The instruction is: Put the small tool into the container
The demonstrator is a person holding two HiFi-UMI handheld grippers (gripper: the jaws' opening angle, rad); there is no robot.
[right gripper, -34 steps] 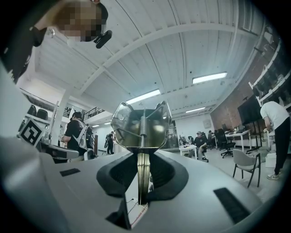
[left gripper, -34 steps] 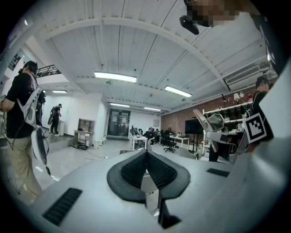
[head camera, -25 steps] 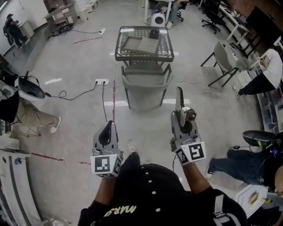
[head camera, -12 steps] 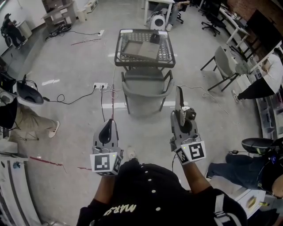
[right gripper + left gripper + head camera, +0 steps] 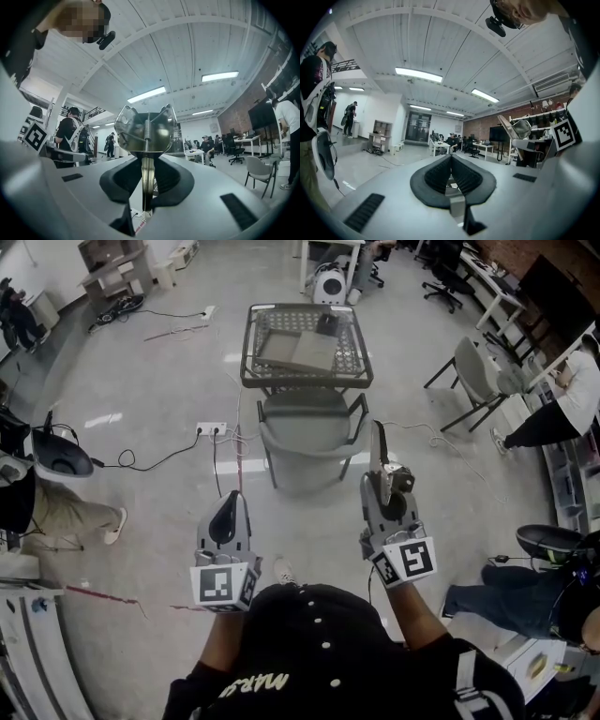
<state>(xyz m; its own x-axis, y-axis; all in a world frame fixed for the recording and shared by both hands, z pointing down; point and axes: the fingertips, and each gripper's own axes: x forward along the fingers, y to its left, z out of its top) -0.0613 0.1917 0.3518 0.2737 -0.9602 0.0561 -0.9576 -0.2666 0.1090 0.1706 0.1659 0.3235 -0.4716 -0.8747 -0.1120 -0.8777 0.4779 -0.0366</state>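
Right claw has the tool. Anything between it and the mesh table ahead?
Yes: a grey chair stands against the mesh table's near side, between the table and the tool held in the right claw.

A mesh table [image 5: 352,354] carries a board [image 5: 298,349] (plus a dark box [image 5: 326,322]).

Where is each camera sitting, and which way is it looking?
Head view: on the person's head, looking steeply down at the floor; shows their arms, black shirt, left claw and right claw.
Left gripper view: rides the left claw, looking out across the room along its shut, empty jaws; the person's head camera shows on top.
Right gripper view: rides the right claw, looking along jaws shut on the metal tool; head camera at top left.
Shared: head and right gripper views both show the metal tool.
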